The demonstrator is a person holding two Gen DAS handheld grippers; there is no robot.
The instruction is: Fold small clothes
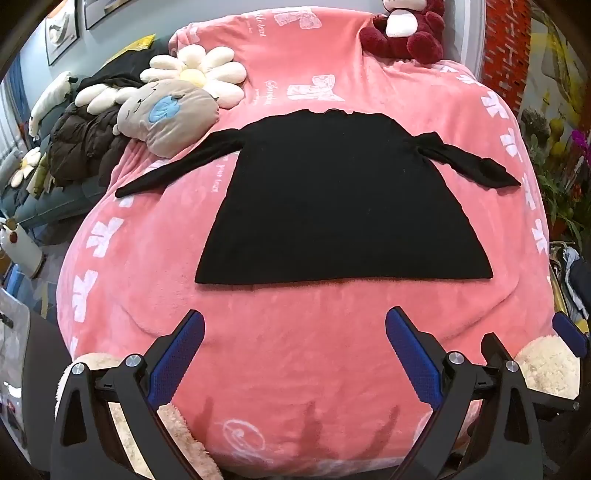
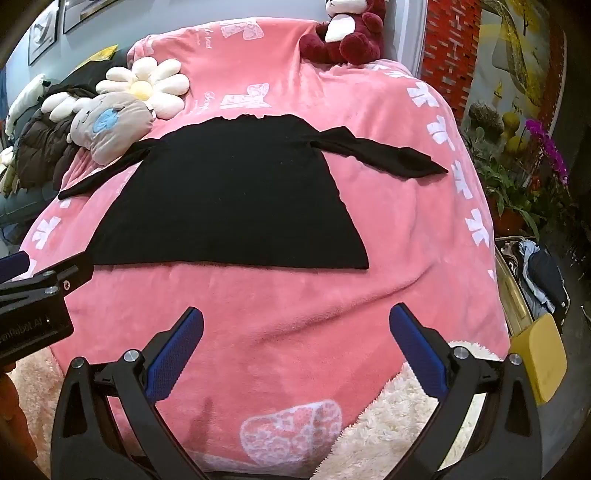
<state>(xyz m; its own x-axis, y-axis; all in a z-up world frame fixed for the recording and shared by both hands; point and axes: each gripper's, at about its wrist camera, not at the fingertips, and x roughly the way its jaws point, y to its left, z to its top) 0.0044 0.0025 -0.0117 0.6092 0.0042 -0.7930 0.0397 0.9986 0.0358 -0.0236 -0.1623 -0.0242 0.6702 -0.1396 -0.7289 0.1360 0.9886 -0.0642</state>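
A black long-sleeved top [image 1: 332, 199] lies flat on a pink blanket [image 1: 295, 350], hem toward me, both sleeves spread out to the sides. It also shows in the right wrist view [image 2: 229, 199]. My left gripper [image 1: 294, 325] is open and empty, above the blanket just short of the hem. My right gripper [image 2: 295, 321] is open and empty, near the hem's right part. The left gripper's body [image 2: 40, 291] shows at the left edge of the right wrist view.
A grey plush pillow [image 1: 170, 114] and a daisy cushion [image 1: 199, 74] lie by the left sleeve. A dark red teddy [image 1: 406, 29] sits at the far edge. Dark jackets [image 1: 81, 136] are piled left. A basket of clothes [image 2: 535, 273] and plants [image 2: 517, 177] stand right.
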